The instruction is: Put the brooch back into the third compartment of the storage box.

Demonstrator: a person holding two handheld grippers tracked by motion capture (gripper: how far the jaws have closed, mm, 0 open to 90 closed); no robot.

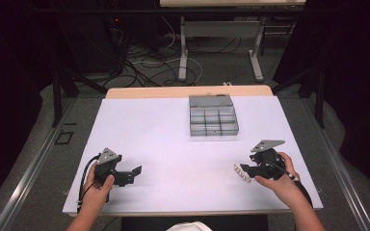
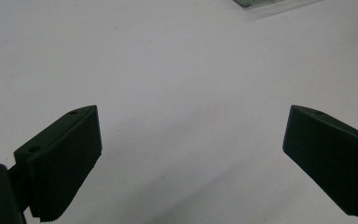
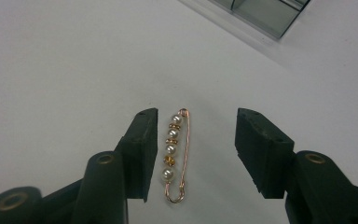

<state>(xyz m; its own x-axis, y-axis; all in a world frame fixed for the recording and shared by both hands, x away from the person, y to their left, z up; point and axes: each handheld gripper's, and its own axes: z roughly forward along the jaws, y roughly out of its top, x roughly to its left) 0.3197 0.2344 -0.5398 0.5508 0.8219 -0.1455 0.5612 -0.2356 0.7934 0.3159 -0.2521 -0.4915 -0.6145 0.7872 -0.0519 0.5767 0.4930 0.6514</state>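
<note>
A gold safety-pin brooch [image 3: 175, 151] strung with white pearls and small gold beads lies flat on the white table sheet [image 1: 173, 139]. In the high view the brooch [image 1: 241, 173] is at the front right. My right gripper [image 3: 195, 140] straddles it, jaws apart, the brooch nearer one pad and neither pad pressing on it. A hand holds that right gripper [image 1: 245, 169] low over the table. At the front left my left gripper [image 1: 136, 172] hovers with its jaws wide. In its own view the left gripper [image 2: 191, 140] has only bare sheet between the pads.
A clear plastic compartment box [image 1: 213, 115] with an open lid stands at the back centre of the sheet; a corner of it shows as the box [image 3: 265, 11] ahead of the right gripper. Table legs and cables lie on the floor beyond the far edge.
</note>
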